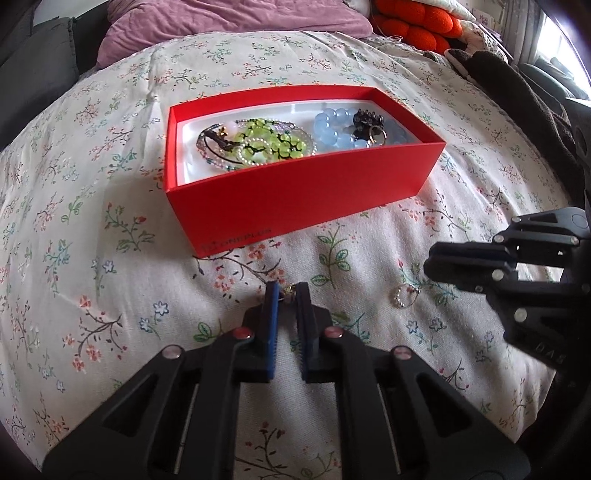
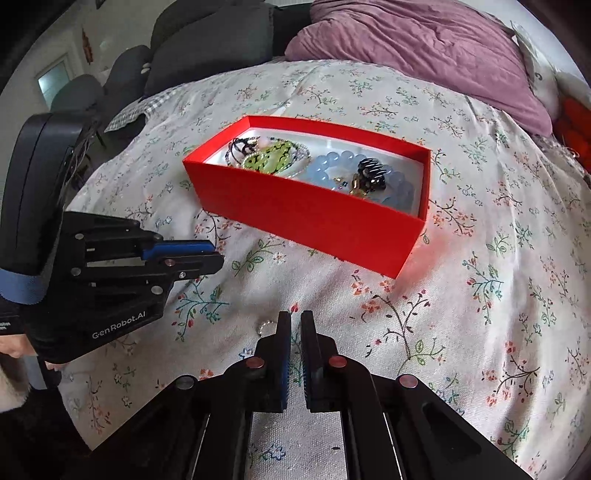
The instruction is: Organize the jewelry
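Note:
A red box (image 1: 295, 192) lies on the floral bedspread and holds green beads (image 1: 273, 142), a blue bead bracelet (image 1: 332, 127) and a dark hair claw (image 1: 365, 120); it also shows in the right wrist view (image 2: 314, 218). My left gripper (image 1: 287, 291) is shut on a small gold jewelry piece (image 1: 290, 290) near the box's front side. A sparkly ring (image 1: 404, 296) lies on the bedspread to its right; it also shows in the right wrist view (image 2: 266, 326). My right gripper (image 2: 295, 318) is shut and empty, just right of the ring.
A purple pillow (image 2: 424, 48) lies behind the box. Orange cushions (image 1: 421, 22) and a dark blanket (image 1: 517, 85) lie at the far right. The floral bedspread (image 2: 480, 295) spreads around the box.

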### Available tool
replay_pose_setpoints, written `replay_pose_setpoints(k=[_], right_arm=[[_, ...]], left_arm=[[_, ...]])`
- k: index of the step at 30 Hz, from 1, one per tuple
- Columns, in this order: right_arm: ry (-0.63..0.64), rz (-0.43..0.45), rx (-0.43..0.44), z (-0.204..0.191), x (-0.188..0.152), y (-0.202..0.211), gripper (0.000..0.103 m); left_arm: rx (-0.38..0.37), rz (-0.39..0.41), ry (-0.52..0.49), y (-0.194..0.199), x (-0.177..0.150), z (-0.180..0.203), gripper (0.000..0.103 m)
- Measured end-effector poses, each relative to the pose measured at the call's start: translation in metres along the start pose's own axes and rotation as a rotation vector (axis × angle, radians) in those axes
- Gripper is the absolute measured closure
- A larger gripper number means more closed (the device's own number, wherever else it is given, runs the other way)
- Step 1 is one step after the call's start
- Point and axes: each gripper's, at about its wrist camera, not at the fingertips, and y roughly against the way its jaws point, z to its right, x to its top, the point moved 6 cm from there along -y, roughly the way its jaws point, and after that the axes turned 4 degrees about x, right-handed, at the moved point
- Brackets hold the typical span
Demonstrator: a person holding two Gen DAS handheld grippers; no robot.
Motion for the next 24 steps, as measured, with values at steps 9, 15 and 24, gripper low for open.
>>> replay_pose_setpoints(k=[9, 15, 24], right_arm=[[0.032, -0.009, 0.001, -0.006, -0.004, -0.003, 0.048], [0.113, -0.032, -0.022, -0.026, -0.011, -0.019, 0.041], [0.183, -0.037, -0.035, -0.036, -0.015, -0.031, 0.079]], left_arm=[[0.003, -0.012, 0.022, 0.009, -0.006, -0.006, 0.093], [-0.003, -0.02, 0.005, 0.011, -0.013, -0.005, 0.093], [-0.016, -0.026, -0.006, 0.013, -0.017, -0.003, 0.093]])
